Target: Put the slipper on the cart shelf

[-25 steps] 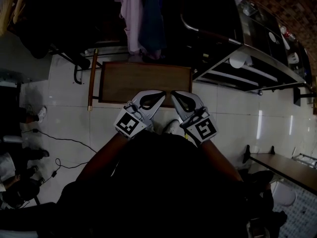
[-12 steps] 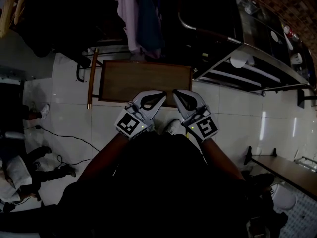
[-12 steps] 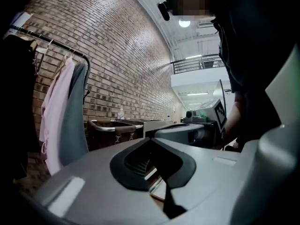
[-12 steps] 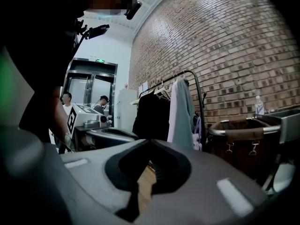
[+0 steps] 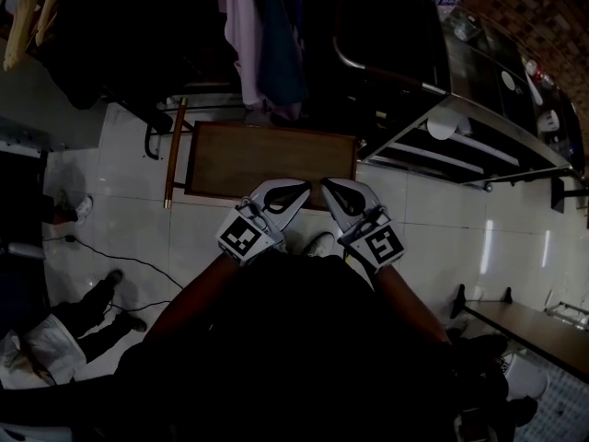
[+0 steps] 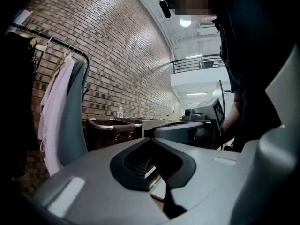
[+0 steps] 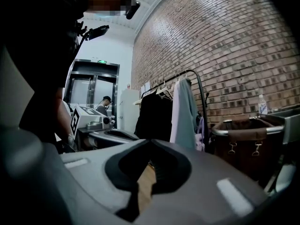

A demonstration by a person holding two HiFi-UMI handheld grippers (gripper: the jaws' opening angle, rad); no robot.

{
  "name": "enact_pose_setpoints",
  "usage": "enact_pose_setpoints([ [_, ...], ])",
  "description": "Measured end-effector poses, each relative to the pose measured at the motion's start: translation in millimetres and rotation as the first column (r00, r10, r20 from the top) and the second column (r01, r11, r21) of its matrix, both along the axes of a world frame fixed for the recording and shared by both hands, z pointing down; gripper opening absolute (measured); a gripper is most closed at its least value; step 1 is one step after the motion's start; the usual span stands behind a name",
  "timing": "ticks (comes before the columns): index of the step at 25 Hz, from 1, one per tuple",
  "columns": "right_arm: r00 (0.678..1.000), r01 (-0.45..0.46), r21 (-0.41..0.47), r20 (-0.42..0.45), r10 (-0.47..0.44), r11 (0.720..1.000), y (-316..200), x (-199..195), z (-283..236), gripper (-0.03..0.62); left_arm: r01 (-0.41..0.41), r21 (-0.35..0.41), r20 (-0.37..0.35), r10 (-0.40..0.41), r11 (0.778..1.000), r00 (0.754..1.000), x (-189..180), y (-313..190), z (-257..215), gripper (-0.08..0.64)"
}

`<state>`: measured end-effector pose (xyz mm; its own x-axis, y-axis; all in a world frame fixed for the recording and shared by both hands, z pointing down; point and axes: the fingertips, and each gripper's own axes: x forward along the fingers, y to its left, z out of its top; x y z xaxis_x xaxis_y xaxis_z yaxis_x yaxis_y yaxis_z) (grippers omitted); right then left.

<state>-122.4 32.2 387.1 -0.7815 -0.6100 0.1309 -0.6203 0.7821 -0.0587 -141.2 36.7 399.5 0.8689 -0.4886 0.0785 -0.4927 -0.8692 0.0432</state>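
Note:
No slipper is plainly in view. A small whitish, shoe-like shape point(image 5: 320, 243) shows on the floor between the two grippers; I cannot tell what it is. My left gripper point(image 5: 301, 189) and right gripper point(image 5: 328, 188) are held side by side close to the body, over the near edge of a low wooden board point(image 5: 267, 151). Both are shut with nothing between the jaws, as the left gripper point(image 6: 150, 140) and right gripper point(image 7: 150, 142) also show in their own views. The metal cart point(image 5: 465, 141) with open shelves stands to the right.
A clothes rack with hanging garments point(image 5: 262, 35) stands beyond the board, beside a dark laundry bin point(image 5: 386, 40). A cable point(image 5: 110, 256) trails over the white tile floor at left, where a person's legs point(image 5: 87, 316) show. A bench point(image 5: 529, 325) stands at right.
Both grippers have stayed shut and drifted slightly forward over the board's near edge. The person at lower left has shifted position on the floor.

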Motion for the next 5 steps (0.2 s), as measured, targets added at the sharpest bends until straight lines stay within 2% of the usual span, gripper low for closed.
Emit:
enact_pose_setpoints([
  [5,1.0,0.01,-0.02,0.003,-0.01,1.0,6.1,-6.3,5.1,0.002,-0.018,0.0,0.013,0.018,1.0,1.0,0.2,7.9,7.4,0.0],
])
